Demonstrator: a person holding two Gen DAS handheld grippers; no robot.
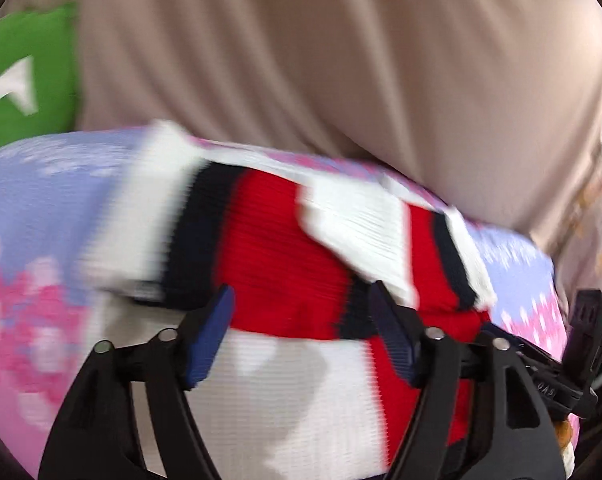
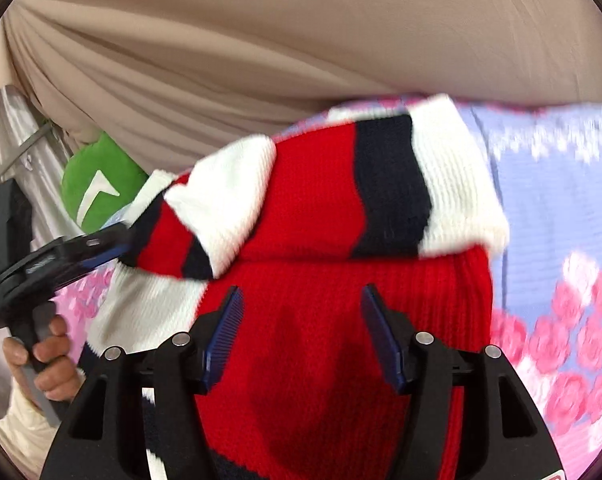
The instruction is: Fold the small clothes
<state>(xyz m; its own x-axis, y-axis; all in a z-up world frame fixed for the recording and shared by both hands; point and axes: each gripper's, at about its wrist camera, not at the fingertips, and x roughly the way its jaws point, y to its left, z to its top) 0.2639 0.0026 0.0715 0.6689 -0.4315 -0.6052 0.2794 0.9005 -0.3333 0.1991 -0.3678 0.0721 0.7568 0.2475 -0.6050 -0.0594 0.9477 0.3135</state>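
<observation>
1. A small knitted sweater [image 2: 321, 200], red with white and dark navy bands, lies on a lilac blanket [image 2: 541, 208] patterned with pink roses, filling the centre and lower half of the right wrist frame.
2. One striped sleeve is folded across the red body, running from the left of centre up to the white cuff at the upper right of centre.
3. The right tongs [image 2: 303, 336] sit at the bottom centre of that frame, released, their blue pads spread apart over the red knit with nothing between them.
4. In the left wrist frame the same sweater [image 1: 285, 248] crosses the middle, blurred, with a white panel below it.
5. The left tongs [image 1: 301, 332] at the bottom centre are likewise spread wide, grasping nothing; whether the pads touch the fabric cannot be told.
6. At the left edge of the right wrist frame a hand [image 2: 45, 356] grips the handle of the other black tool.
7. A green cushion [image 2: 101, 184] with a white arrow mark sits at the middle left, beyond the sweater.
8. A beige sheet [image 2: 301, 40] fills the upper part of both frames.
</observation>
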